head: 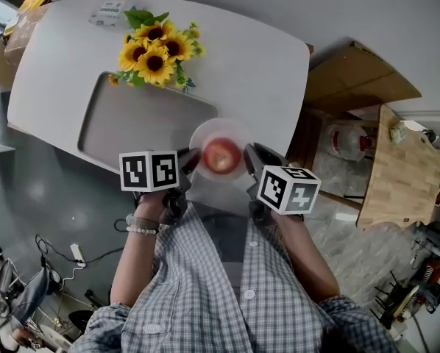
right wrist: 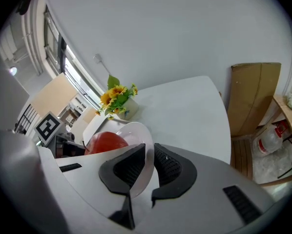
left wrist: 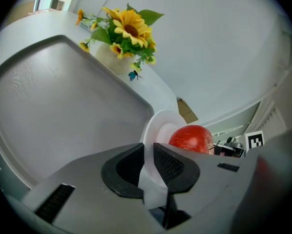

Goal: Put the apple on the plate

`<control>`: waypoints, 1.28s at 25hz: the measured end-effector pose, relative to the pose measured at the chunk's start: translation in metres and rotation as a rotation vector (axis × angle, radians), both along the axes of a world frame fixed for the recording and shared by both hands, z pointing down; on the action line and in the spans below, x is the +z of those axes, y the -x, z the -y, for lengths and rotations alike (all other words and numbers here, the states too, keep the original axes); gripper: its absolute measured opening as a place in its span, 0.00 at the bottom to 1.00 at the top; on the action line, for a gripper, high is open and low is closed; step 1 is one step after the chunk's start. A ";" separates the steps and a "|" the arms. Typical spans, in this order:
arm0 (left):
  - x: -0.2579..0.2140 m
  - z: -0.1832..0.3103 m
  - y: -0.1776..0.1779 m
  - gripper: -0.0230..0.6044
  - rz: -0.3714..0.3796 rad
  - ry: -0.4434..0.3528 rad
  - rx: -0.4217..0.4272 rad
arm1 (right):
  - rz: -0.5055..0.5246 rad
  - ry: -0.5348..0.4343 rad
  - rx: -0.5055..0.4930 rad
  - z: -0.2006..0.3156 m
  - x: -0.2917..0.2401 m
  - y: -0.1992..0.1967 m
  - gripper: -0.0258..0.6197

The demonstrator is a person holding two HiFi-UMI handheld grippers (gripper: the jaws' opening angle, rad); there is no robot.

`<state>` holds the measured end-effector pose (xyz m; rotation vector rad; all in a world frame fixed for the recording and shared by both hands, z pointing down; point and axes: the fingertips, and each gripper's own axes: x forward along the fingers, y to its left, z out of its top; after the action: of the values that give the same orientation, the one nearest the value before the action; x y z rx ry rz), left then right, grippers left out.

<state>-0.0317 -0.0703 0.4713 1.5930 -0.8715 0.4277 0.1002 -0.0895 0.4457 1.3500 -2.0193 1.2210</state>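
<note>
Your left hand-held gripper (head: 189,160) and right hand-held gripper (head: 251,157) each pinch the plate (head: 205,131) rim (opposite sides); the red apple (head: 221,155) sits between them.

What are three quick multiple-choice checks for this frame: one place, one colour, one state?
1. Where is the apple? A on the plate; B in the tray; C beside the sunflowers.
2. What colour is the apple? A green; B red; C yellow.
3. The left gripper and right gripper are: A open; B shut on the plate; C shut on the apple.
Answers: 1 A, it rests mid-plate; the tray is empty and the sunflowers stand farther back. 2 B, red skin in every view. 3 B, each pair of jaws pinches the plate's rim.
</note>
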 end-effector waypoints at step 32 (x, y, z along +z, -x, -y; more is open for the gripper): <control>0.045 0.009 0.171 0.13 0.064 0.086 -0.108 | -0.036 0.130 -0.194 0.029 0.062 0.175 0.14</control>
<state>-0.2026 -0.0793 0.5160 1.4530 -0.9699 0.4358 -0.0744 -0.1182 0.5074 1.0810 -1.9575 1.2081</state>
